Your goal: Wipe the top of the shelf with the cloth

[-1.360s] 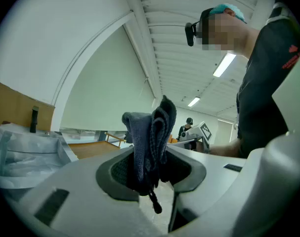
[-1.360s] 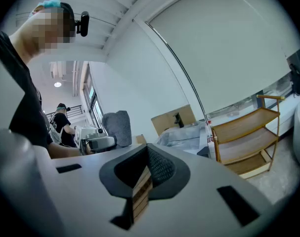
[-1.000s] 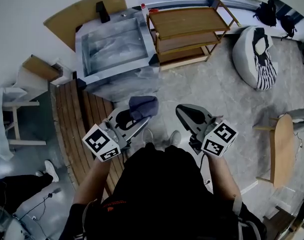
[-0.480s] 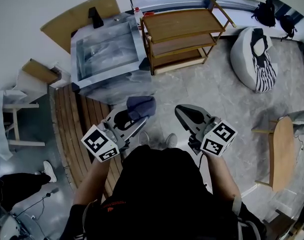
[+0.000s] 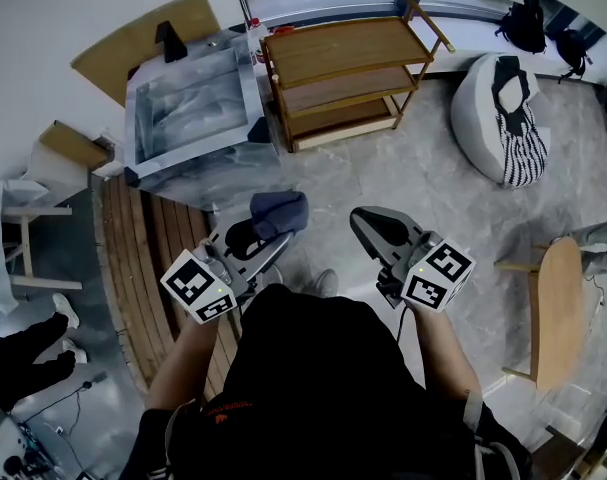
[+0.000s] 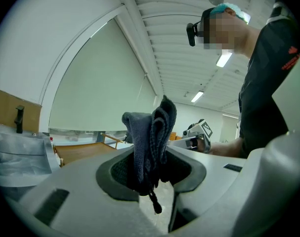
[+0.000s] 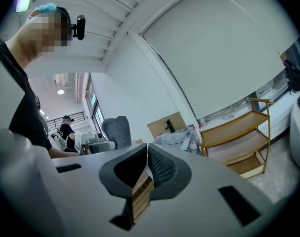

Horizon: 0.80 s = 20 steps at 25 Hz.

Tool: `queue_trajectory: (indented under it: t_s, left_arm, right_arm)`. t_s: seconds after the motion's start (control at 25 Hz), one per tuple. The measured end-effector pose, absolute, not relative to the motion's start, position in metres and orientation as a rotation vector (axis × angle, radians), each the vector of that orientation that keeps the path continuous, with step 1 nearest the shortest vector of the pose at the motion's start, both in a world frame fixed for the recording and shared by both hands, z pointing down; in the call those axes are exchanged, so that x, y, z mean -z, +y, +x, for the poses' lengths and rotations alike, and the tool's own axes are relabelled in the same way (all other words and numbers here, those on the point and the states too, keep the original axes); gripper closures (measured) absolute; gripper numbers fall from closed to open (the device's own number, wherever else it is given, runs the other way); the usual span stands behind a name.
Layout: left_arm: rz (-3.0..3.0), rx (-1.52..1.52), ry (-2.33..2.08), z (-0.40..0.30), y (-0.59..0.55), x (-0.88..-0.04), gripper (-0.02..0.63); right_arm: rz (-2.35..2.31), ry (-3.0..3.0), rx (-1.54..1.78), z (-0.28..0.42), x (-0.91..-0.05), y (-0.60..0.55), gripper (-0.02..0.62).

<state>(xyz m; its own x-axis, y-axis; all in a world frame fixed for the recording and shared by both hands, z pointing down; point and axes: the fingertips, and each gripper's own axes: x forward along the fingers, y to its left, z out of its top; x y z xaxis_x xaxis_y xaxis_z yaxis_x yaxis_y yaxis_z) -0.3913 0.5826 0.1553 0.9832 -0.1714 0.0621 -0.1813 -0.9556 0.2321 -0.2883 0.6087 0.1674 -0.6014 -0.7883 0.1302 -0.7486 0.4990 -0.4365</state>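
Left gripper [image 6: 150, 179] is up front, jaws clamped on a bunched dark blue-grey cloth [image 6: 150, 139] that sticks up between them. Right gripper [image 7: 146, 168] rides alongside, jaws pressed together with nothing in them. The three-tier wooden shelf [image 5: 343, 46] stands well apart across the grey floor [image 5: 433, 198], its top board bare. No wiping done yet, I'd say: the approach and the whole wipe are left. Any dust up there is too small to tell, and the person's black shirt [image 5: 323, 388] blocks the lower head view.

No legible text — orange shirt print [image 5: 226, 409] too small.
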Motion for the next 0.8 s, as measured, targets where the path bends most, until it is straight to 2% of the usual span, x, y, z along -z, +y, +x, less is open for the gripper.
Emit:
queue_trajectory:
  t_s: [0.8]
  left_arm:
    - [2.891,-0.070,-0.234,-0.323,0.556,-0.167,0.462]
  right_arm:
    - [-1.396,2.622,0.693,-0.217,-0.177,0.591,0.589]
